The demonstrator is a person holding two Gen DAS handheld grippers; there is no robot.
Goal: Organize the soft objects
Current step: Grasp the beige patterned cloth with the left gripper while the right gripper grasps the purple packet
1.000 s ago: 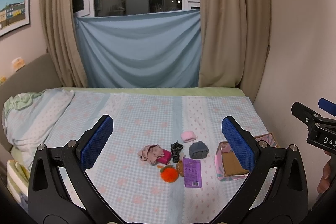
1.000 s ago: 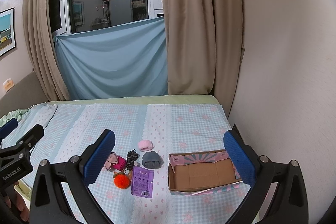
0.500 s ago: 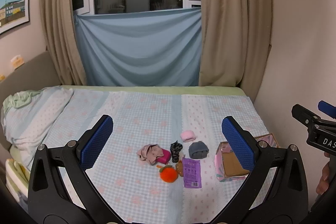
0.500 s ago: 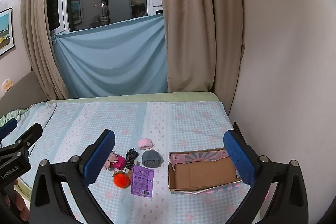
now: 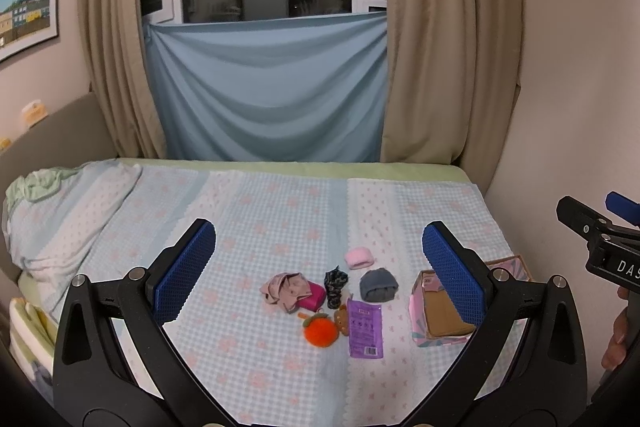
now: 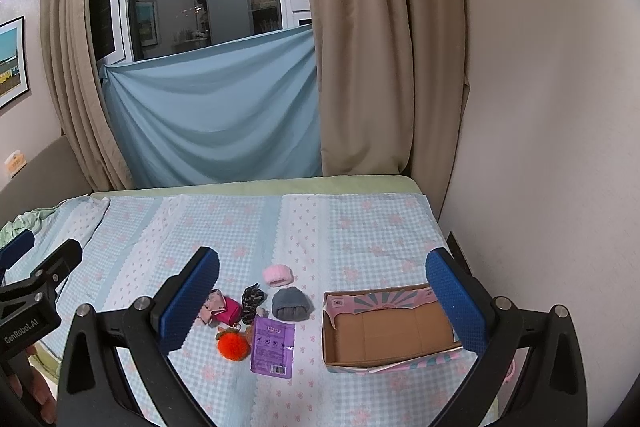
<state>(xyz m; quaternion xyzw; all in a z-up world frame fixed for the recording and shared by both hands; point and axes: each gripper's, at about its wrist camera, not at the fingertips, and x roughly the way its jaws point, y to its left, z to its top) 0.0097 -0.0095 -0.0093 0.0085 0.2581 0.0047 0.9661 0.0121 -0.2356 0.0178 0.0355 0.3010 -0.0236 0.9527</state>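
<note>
Soft stuff is all bunched in a little cluster just left of the cardboard box (image 6: 390, 331), which sits open and empty on the checked bedspread (image 6: 360, 227). Closest to the box is the grey beanie (image 6: 292, 303), with the pink band (image 6: 277, 274) just behind it and the purple packet (image 6: 273, 347) in front. Further from the box are the dark patterned scrunchie (image 6: 252, 301), the orange pom-pom (image 6: 233, 344) and the magenta pouch (image 6: 227, 309) with a beige cloth (image 5: 286, 289) over it. Left gripper (image 5: 318, 269) and right gripper (image 6: 322, 297) are both spread wide and hold nothing, hovering well back from the pile. All of it looks light and squishy (packet is probably the slippery one), so I'd pinch each piece across its bulkiest fold. The beanie seems like the easy first pick, being nearest the box.
</note>
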